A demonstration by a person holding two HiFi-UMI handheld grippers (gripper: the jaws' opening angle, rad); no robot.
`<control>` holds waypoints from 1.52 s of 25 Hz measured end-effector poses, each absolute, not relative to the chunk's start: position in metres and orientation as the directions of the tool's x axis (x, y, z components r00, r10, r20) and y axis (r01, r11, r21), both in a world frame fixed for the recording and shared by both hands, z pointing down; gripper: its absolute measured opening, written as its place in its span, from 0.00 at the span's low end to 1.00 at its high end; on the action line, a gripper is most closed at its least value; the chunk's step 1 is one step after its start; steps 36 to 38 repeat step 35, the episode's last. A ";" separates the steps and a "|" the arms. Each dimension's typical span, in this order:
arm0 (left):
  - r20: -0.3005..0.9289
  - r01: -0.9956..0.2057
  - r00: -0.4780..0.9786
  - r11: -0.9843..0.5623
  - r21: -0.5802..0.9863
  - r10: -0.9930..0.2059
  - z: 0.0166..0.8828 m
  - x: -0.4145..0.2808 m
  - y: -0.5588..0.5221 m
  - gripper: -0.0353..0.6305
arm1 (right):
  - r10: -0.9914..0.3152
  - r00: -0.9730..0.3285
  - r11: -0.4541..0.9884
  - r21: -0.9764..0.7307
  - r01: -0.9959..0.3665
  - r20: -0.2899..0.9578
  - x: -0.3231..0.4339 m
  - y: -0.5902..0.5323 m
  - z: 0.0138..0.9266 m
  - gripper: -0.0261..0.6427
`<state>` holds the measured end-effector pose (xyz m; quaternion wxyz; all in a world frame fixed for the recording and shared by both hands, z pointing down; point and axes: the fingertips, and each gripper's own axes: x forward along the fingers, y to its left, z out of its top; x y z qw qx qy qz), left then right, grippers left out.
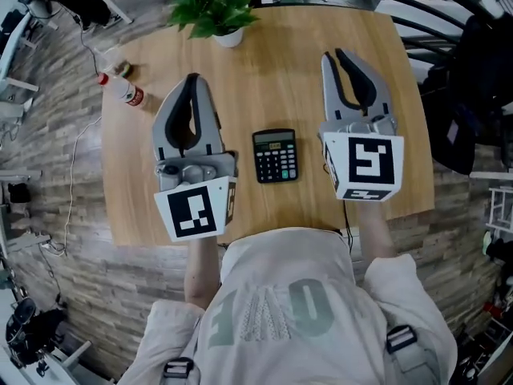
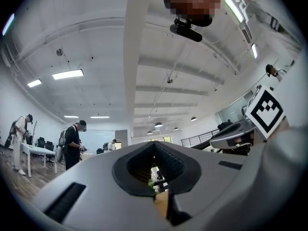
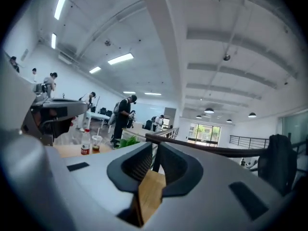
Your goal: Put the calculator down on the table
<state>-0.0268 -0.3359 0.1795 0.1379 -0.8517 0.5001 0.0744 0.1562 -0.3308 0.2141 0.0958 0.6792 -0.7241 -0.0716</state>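
Okay, left tongs (image 1: pixel 192 77): tips pressed together, nothing in them, just the loop-shaped gap further back. Right tongs (image 1: pixel 331 54): almost closed too, only a thin slit showing between the tips, and empty as well. I've got both up off the table (image 1: pixel 280 62), pointing away from me, one on each side of the calculator (image 1: pixel 276 156). That one lies flat on the wood between them, keys up, display at the far end, touching neither. Further out, a potted plant (image 1: pixel 213 10) sits at the table's far edge, and a bottle (image 1: pixel 122 91) with a red label is over near the left edge.
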 end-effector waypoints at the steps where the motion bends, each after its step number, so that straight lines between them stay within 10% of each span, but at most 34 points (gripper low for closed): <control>1: -0.266 -0.868 0.496 -0.471 -0.155 -0.826 0.178 -0.023 -0.336 0.07 | -0.999 -0.042 0.045 0.207 -0.977 0.018 0.159 -0.326 0.214 0.13; 38: -0.177 -0.836 0.548 -0.524 -0.163 -0.818 0.206 0.021 -0.310 0.07 | -0.998 -0.053 0.056 0.128 -0.990 0.025 0.130 -0.275 0.258 0.07</control>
